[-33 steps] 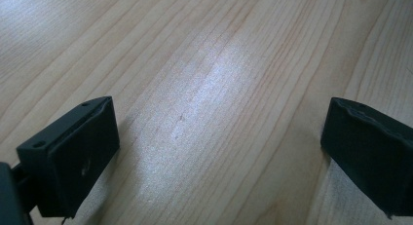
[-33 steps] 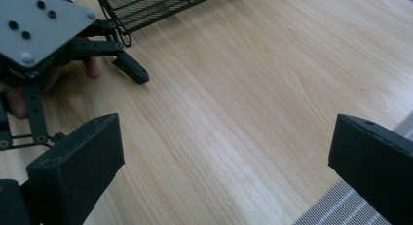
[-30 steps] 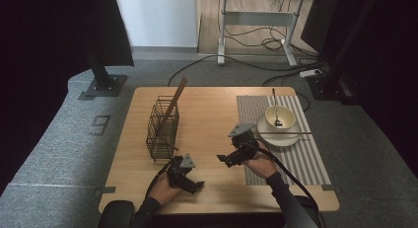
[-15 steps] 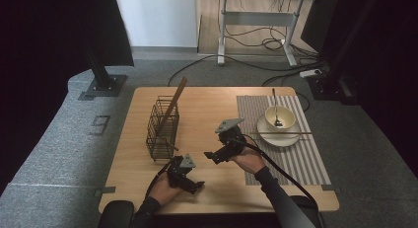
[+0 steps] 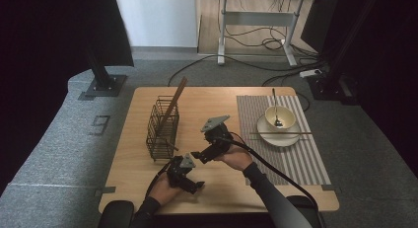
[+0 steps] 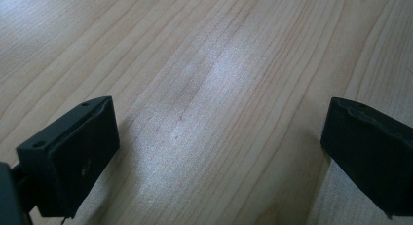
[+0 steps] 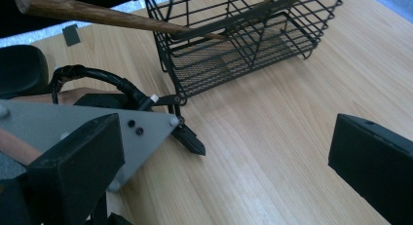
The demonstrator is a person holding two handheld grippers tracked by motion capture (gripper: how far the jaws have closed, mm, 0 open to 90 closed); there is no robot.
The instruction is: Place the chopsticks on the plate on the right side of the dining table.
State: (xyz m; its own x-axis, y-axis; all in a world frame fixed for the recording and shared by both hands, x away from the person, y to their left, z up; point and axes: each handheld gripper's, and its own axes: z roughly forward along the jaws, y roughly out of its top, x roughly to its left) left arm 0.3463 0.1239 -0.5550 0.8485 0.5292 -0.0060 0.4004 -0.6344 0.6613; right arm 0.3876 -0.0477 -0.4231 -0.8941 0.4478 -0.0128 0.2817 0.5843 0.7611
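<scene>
High view, table: a wooden table (image 5: 148, 188) with a striped placemat (image 5: 305, 159) on its right side.
High view, basket: a black wire basket (image 5: 162, 132) stands left of centre, with a wooden stick (image 5: 173, 102) leaning out of it toward the far side.
High view, dishes: a bowl (image 5: 280, 117) sits on a plate (image 5: 268, 137) on the placemat; a thin stick (image 5: 281, 133) lies across the plate.
High view, right gripper (image 5: 199, 155): held over the middle of the table, near the basket's near right corner, pointing left.
High view, left gripper (image 5: 196, 186): low at the near edge, just nearer than the basket.
Left gripper view: jaws wide apart over bare wood, nothing between them.
Right gripper view: jaws wide apart, empty; the basket (image 7: 243, 40) lies ahead with the stick (image 7: 97, 14) crossing its rim, and the left gripper (image 7: 190, 140) sits at left.
</scene>
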